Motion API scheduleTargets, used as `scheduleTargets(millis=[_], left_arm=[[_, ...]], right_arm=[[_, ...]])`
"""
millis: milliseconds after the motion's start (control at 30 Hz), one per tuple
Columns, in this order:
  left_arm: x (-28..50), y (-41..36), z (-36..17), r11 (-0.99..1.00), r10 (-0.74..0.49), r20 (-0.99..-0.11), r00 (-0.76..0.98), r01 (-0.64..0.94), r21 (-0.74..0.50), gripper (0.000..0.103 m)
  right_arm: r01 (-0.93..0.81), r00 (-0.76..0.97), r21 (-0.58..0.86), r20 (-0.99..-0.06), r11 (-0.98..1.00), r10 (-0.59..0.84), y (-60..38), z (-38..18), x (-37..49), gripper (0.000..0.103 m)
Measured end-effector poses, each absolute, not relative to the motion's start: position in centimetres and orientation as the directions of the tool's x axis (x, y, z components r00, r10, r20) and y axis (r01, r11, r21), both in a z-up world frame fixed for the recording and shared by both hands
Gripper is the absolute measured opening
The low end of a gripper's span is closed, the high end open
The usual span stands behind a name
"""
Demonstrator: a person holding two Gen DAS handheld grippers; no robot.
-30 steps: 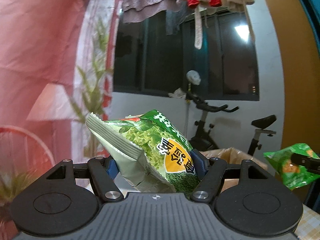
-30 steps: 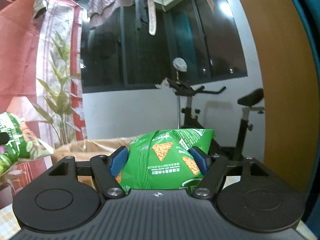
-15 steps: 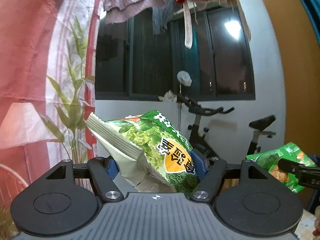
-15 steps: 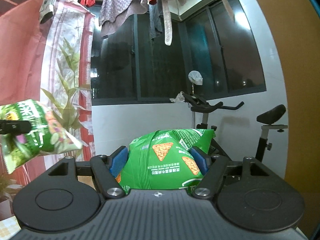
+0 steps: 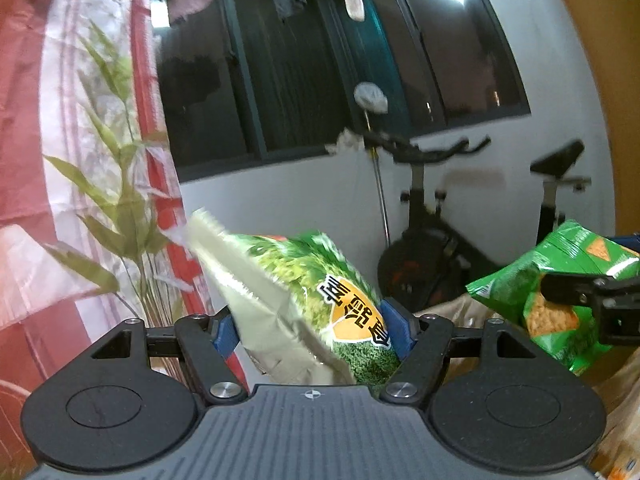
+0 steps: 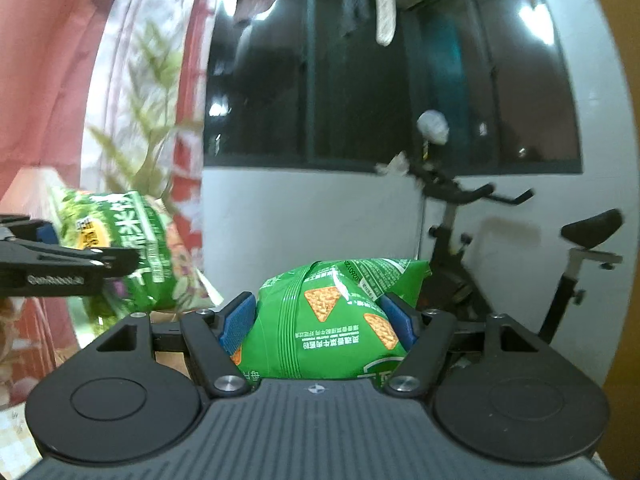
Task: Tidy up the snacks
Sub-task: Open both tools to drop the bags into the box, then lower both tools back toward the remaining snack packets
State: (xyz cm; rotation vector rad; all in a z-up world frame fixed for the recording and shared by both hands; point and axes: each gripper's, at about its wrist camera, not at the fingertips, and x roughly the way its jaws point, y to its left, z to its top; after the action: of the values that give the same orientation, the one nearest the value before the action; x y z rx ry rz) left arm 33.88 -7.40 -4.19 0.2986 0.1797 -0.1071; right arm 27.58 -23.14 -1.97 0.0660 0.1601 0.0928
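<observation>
Two snack bags ride in mid-air. At left, the left gripper (image 5: 316, 328) has its fingers (image 5: 226, 330) clamped part-open on a salad-print bag (image 5: 304, 300), tilted, its pale sealed end jutting up-left. At right, the right gripper (image 6: 320, 320) grips a chip bag (image 6: 332, 328) the same way, fingers (image 6: 238, 322) pressed to both sides. A brown carton (image 5: 452, 308) shows low behind and between them, near an exercise bike (image 5: 436, 216). The step looks like carrying; next, each bag likely needs lowering into the carton before the fingers let go.
</observation>
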Motion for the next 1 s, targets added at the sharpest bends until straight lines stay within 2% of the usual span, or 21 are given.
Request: scheduleTargets(millis=[33, 67, 133, 200, 233, 433, 600, 867, 1000], left_arm=[[34.2, -7.3, -4.5, 0.95, -0.084, -0.208, 0.975, 0.141, 0.28, 0.075], [34.4, -7.1, -4.7, 0.948, -0.1, -0.23, 0.968, 0.163, 0.273, 0.082], [34.4, -6.7, -4.8, 0.947, -0.12, -0.245, 0.962, 0.185, 0.263, 0.09], [34.1, -6.2, -4.9, 0.949, -0.109, -0.229, 0.967, 0.17, 0.267, 0.092], [34.0, -5.9, -4.7, 0.952, -0.102, -0.23, 0.968, 0.162, 0.261, 0.092], [33.5, -3.7, -3.3, 0.984, -0.102, -0.221, 0.97, 0.131, 0.123, 0.092], [32.4, -1.9, -2.0, 0.989, -0.133, -0.25, 0.959, 0.143, 0.023, 0.091], [29.1, -0.6, 0.4, 0.986, -0.139, -0.22, 0.966, 0.155, 0.057, 0.091], [27.2, 0.3, 1.1, 0.987, -0.135, -0.237, 0.962, 0.152, 0.053, 0.091]], right_arm=[[-0.087, 0.979, 0.087, -0.177, 0.992, 0.102, -23.1, -2.2, 28.2, 0.072], [-0.092, 0.974, 0.106, -0.198, 0.99, 0.112, -23.2, -2.4, 28.7, 0.073], [-0.093, 0.966, 0.151, -0.225, 0.984, 0.125, -23.5, -2.7, 29.4, 0.076], [-0.08, 0.964, 0.183, -0.236, 0.98, 0.123, -23.9, -3.0, 29.7, 0.09], [-0.077, 0.965, 0.194, -0.233, 0.978, 0.122, -24.2, -3.0, 29.6, 0.091], [-0.061, 0.964, 0.198, -0.242, 0.978, 0.109, -24.9, -2.6, 28.8, 0.091], [-0.05, 0.966, 0.215, -0.238, 0.975, 0.102, -25.6, -1.6, 27.2, 0.091], [-0.031, 0.972, 0.268, -0.218, 0.963, 0.092, -26.2, 1.0, 24.1, 0.091], [-0.038, 0.973, 0.298, -0.206, 0.954, 0.103, -26.1, 1.9, 22.1, 0.091]])
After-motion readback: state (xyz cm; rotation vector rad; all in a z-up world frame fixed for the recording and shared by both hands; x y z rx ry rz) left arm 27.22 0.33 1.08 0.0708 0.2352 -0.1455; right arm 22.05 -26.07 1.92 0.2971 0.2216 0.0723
